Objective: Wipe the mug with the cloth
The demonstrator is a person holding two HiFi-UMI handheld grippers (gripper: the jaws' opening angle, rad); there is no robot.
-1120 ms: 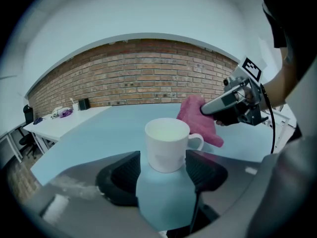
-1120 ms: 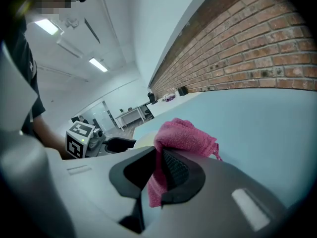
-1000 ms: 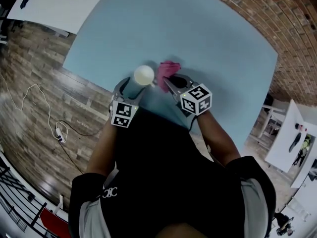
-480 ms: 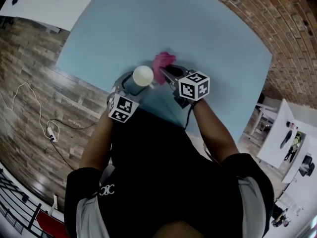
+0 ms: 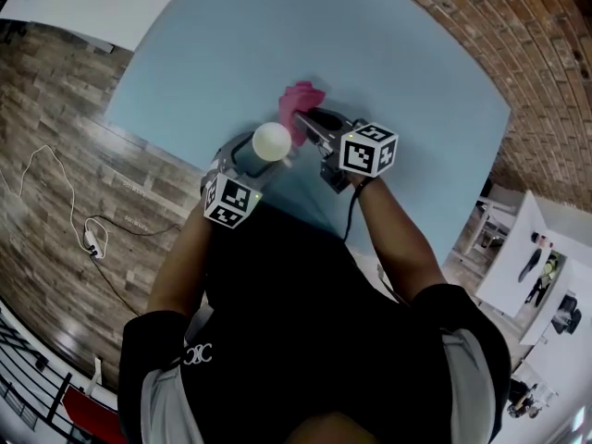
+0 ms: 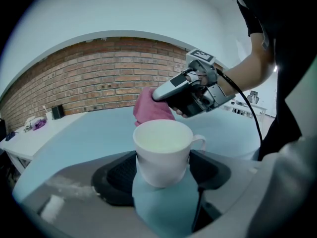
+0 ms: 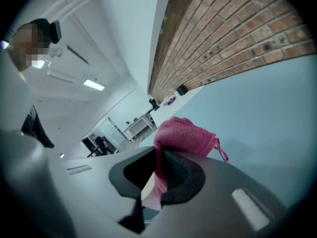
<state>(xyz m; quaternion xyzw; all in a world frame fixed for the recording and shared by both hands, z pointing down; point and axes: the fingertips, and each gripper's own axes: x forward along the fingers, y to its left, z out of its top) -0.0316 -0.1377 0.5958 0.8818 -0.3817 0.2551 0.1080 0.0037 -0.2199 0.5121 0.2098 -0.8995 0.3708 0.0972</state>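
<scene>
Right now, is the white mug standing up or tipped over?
Standing up. The mug has its open mouth facing up, its round rim looks level, and its handle sticks out sideways.

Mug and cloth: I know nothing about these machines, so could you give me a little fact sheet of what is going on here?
mug: white, upright, looks empty, handle to the right in the left gripper view
left tongs: shut on the mug's sides, jaws just tightened a little
cloth: pink, bunched, close behind the mug's rim; contact unclear
right tongs: shut on the cloth
surface: light blue table
backdrop: brick wall
</scene>
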